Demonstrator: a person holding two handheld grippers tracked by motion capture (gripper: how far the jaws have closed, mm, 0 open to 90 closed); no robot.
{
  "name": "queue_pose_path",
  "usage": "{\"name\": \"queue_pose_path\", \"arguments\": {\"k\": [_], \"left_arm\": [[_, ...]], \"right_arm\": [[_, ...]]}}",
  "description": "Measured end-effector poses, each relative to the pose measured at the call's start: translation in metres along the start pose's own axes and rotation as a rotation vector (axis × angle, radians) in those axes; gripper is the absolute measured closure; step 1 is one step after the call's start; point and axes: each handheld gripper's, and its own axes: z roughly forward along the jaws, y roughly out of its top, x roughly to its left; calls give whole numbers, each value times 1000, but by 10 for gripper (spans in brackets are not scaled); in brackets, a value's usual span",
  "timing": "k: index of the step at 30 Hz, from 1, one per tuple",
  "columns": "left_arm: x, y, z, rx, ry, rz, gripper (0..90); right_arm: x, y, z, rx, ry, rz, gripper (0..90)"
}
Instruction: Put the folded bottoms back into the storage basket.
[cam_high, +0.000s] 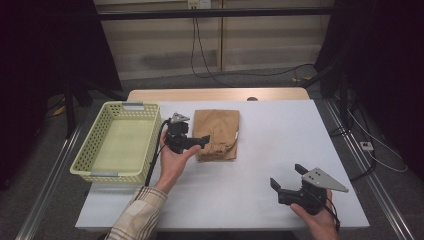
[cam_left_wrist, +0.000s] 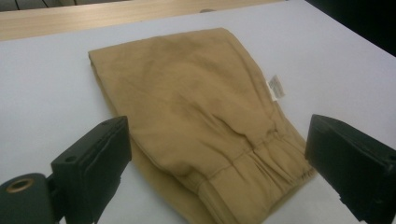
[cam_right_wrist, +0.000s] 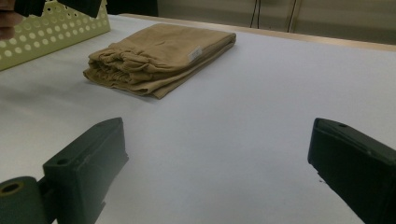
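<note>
A folded tan garment with an elastic waistband and a small white label lies on the white table, right of a pale green basket. My left gripper is open at the garment's near left corner. In the left gripper view its jaws stand wide on either side of the waistband end of the garment, not closed on it. My right gripper is open near the table's front right, over bare table, well away from the garment.
The basket has perforated walls and looks empty. A wooden strip runs along the table's far edge. Cables hang on the wall behind, and dark frames stand on both sides.
</note>
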Motion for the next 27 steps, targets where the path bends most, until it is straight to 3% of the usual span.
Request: {"name": "queue_pose_path", "arguments": {"k": [3, 6, 9, 13, 14, 16, 17, 19, 22, 25, 27], "left_arm": [[3, 2, 1, -6, -37, -40, 61], [1, 5, 0, -19, -22, -9, 56], [4, 7, 3, -12, -27, -32, 57], [13, 8, 16, 37, -20, -57, 59], [19, 7, 24, 73, -23, -76, 63], [21, 6, 28, 80, -5, -75, 66], [27, 4, 34, 101, -1, -101, 69], [29, 4, 36, 112, -2, -108, 73], [34, 7, 42, 145, 22, -93, 95], [41, 8, 49, 165, 42, -118, 110], [47, 8, 55, 198, 33, -140, 103]], "right_arm": [[1, 0, 0, 1, 3, -3, 44], [1, 0, 0, 5, 6, -2, 44], [1, 0, 1, 7, 7, -4, 44], [2, 0, 1, 9, 10, -4, 44], [2, 0, 1, 9, 10, -4, 44], [1, 0, 1, 7, 9, -4, 44], [1, 0, 1, 8, 10, 2, 44], [1, 0, 1, 8, 15, 2, 44], [1, -1, 1, 11, 18, 1, 44], [1, -1, 2, 12, 18, 0, 44], [1, -1, 2, 13, 17, 2, 44]]}}
